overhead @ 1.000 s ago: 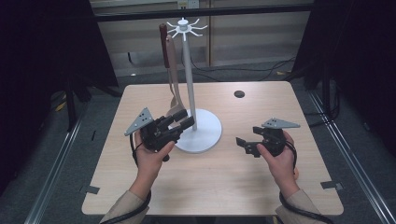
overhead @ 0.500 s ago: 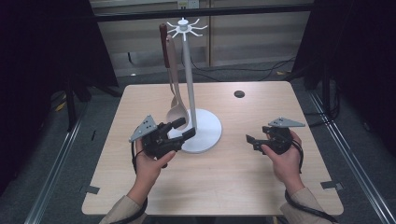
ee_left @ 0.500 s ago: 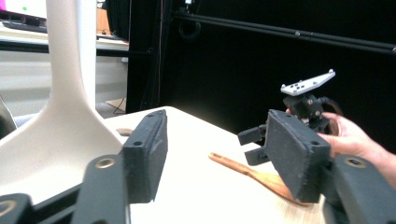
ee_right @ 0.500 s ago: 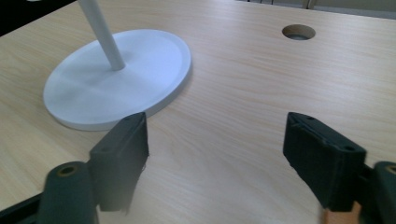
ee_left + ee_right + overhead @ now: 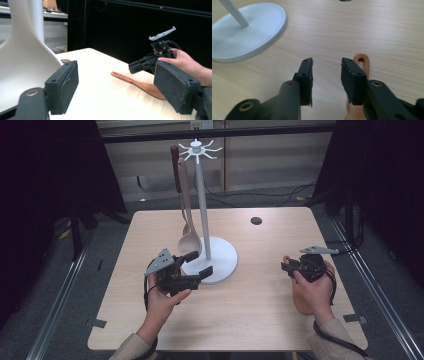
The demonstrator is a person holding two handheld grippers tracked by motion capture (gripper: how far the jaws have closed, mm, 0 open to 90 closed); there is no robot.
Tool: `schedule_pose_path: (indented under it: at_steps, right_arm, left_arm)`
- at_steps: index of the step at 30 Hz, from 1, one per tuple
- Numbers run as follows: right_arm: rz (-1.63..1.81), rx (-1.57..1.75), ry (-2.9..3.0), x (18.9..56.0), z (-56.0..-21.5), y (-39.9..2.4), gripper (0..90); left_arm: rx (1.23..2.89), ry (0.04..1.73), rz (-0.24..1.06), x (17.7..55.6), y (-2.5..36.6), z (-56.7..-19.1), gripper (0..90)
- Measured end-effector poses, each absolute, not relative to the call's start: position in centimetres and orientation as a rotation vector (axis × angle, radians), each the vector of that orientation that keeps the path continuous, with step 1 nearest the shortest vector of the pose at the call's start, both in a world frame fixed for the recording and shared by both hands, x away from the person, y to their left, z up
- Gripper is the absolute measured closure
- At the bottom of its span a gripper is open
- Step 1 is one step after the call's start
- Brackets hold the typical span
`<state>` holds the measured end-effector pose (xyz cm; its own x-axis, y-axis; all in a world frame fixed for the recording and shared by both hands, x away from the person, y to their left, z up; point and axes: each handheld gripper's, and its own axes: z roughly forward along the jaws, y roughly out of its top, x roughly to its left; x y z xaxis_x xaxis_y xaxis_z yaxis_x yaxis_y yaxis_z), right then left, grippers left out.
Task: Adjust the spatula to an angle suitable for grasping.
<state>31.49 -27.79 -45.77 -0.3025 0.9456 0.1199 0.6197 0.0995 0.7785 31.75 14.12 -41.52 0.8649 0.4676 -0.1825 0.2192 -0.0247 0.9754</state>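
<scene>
Overhead light falling evenly on tabletop (image 5: 260, 290), surroundings staying dark, near black. Soft short shadows lying under stand base (image 5: 220, 262). Left gripper view: near fingers (image 5: 63, 87) looking soft, white stand overexposing at left edge. Right gripper view: bright, wood grain sharp, slight blur at close fingers (image 5: 305, 80).

A pale wooden surface (image 5: 250, 320) is standing on a grey floor (image 5: 100, 235), carrying a small dark disc (image 5: 256, 220) near its far edge. Black cables (image 5: 250, 196) are trailing across the floor behind. Black curtains (image 5: 45, 195) are hanging at both sides, and tape (image 5: 96, 323) is sticking beside a rail (image 5: 60, 315).
</scene>
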Motion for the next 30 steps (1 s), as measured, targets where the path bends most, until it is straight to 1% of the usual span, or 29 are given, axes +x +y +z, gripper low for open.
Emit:
schedule_pose_path:
  at_steps: [2,3,4,5,9,19,28,30]
  right_arm:
    - [1.028,1.542,1.976,31.5,-46.0,-28.0,70.3]
    - [1.006,1.545,1.978,31.5,-46.1,-28.2,76.0]
    - [0.981,1.551,1.987,31.5,-46.1,-28.3,84.6]
    - [0.971,1.558,1.993,31.5,-46.2,-28.5,87.0]
    - [0.920,1.593,1.983,31.6,-46.5,-29.1,88.5]
    - [0.778,1.653,1.970,31.8,-47.9,-30.4,89.8]
    - [0.711,1.689,1.993,31.9,-49.1,-30.9,87.9]
    - [0.692,1.699,2.007,31.8,-49.4,-30.8,88.1]
  left_arm:
    - [1.601,0.546,0.206,31.7,13.9,-41.6,18.3]
    - [1.618,0.544,0.209,31.7,14.0,-41.7,17.7]
    - [1.614,0.552,0.208,31.6,13.8,-41.8,17.5]
    - [1.628,0.544,0.212,31.6,13.9,-41.8,17.4]
    - [1.630,0.550,0.184,31.6,13.5,-42.1,17.2]
    - [1.644,0.549,0.199,31.8,13.5,-42.3,16.6]
    - [1.646,0.541,0.193,32.0,13.2,-42.5,16.4]
    - [1.629,0.561,0.185,31.9,13.0,-42.5,16.4]
